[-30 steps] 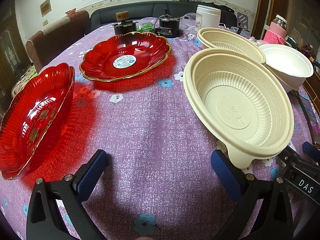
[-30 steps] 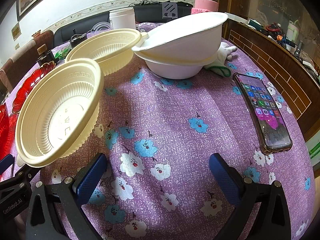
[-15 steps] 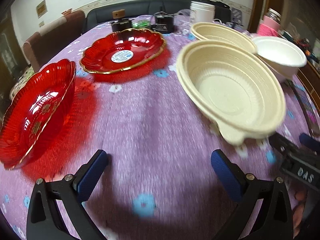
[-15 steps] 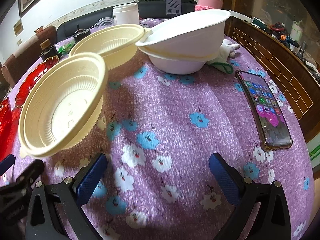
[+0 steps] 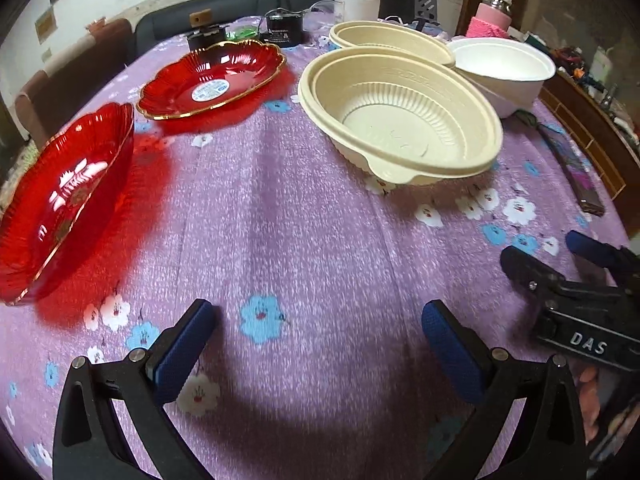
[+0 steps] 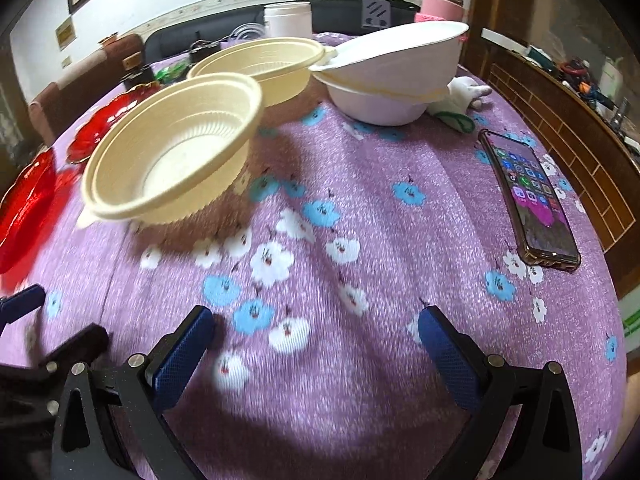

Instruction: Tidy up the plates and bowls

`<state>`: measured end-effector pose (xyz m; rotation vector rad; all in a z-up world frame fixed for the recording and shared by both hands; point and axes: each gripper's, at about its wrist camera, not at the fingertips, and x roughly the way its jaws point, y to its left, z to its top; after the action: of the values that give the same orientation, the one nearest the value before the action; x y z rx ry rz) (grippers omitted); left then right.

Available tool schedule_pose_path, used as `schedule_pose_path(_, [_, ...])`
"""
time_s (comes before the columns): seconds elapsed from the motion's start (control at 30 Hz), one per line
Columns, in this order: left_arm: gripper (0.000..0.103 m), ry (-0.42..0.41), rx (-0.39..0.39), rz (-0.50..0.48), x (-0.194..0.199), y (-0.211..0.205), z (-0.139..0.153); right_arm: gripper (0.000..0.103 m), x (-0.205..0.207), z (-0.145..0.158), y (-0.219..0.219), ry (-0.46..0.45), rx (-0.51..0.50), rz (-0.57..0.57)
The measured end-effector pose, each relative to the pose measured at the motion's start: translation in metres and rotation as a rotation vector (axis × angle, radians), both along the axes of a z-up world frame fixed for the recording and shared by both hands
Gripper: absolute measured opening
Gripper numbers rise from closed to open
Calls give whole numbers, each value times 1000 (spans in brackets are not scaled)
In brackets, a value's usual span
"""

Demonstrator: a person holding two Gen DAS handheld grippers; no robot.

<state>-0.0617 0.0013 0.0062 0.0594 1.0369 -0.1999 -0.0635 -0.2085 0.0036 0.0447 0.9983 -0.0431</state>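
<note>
Two red scalloped plates lie on the purple flowered cloth: one near the left edge (image 5: 60, 200), one further back (image 5: 212, 78). A cream plastic bowl (image 5: 400, 120) sits mid-right, also in the right wrist view (image 6: 172, 152). A second cream bowl (image 5: 392, 40) lies behind it, also seen at the right wrist (image 6: 264, 68). Two stacked white bowls (image 6: 392, 68) stand at the back right, the upper one tilted. My left gripper (image 5: 316, 344) is open and empty above the cloth. My right gripper (image 6: 316, 344) is open and empty; it shows in the left wrist view (image 5: 568, 264).
A phone (image 6: 528, 196) lies on the right side of the table. A white jar (image 5: 357, 2), a pink bottle (image 5: 490, 16), small black devices (image 5: 285, 32) and a white soft toy (image 6: 464, 94) sit along the back. A wooden ledge (image 6: 560, 120) borders the right.
Both grippers pulled back toward the near edge and the views dropped lower. The near cream bowl looks further away and flatter on the cloth.
</note>
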Motion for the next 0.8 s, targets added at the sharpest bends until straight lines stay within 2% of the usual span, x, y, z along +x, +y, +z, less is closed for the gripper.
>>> schedule_pose_path(0.17, [103, -23, -76, -3, -29, 22, 9, 102, -2, 0, 0, 5, -5, 30])
schedule_pose_path(0.27, [103, -70, -135, -4, -50, 42, 25, 102, -1, 0, -1, 2, -7, 50])
schedule_pose_path(0.4, [103, -154, -226, 26, -58, 85, 56, 102, 0, 0, 0, -1, -9, 52])
schedule_pose_path(0.53, [103, -234, -258, 100, -63, 141, 83, 99, -4, 8, 6, 31, 14, -4])
schedule_pose_path(0.63, [103, -295, -234, 204, -64, 190, 99, 99, -15, 40, 30, -74, 15, 35])
schedule_pose_path(0.8, [103, -318, -205, 325, -51, 257, 110, 99, -26, 95, 93, -319, 38, 131])
